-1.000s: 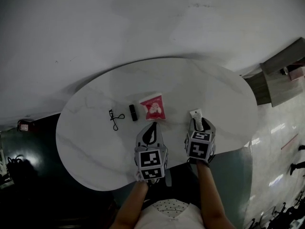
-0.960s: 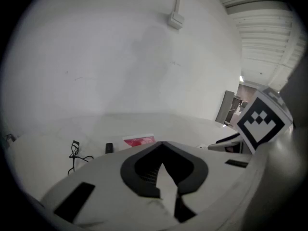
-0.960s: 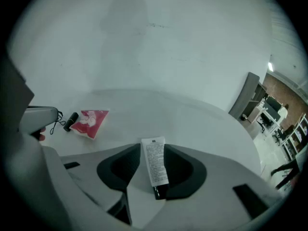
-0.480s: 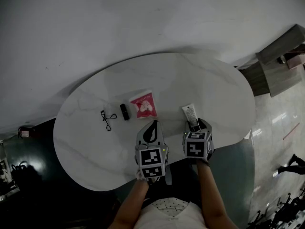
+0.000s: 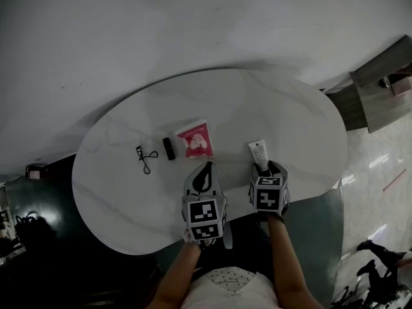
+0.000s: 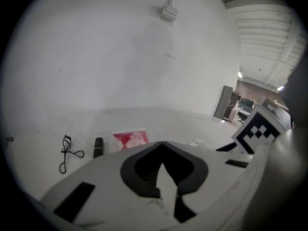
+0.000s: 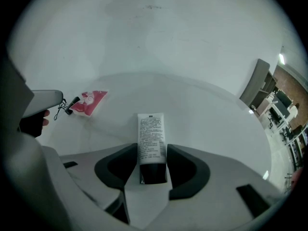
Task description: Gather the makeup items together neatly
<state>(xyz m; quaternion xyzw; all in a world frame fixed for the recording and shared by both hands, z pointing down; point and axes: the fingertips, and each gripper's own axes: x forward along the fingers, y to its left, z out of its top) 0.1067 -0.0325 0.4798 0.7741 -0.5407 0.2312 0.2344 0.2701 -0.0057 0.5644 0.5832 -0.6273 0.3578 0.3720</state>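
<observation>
Lowered since a second ago, right hand-held gripper (image 7: 152, 150) now straddles the white tube (image 7: 151, 131), jaws just spread wide, left hand-held gripper (image 5: 205, 170) closed, empty; tube lies on tabletop (image 5: 293, 118) well apart from sachet (image 5: 195, 140), lipstick (image 5: 168, 148), curler (image 5: 143, 159), so gathering looks barely begun.

tube (image 7: 151, 134) print: was too small to read
tube's dark end, head view: was partly covered by right gripper (image 5: 268, 170)
</observation>
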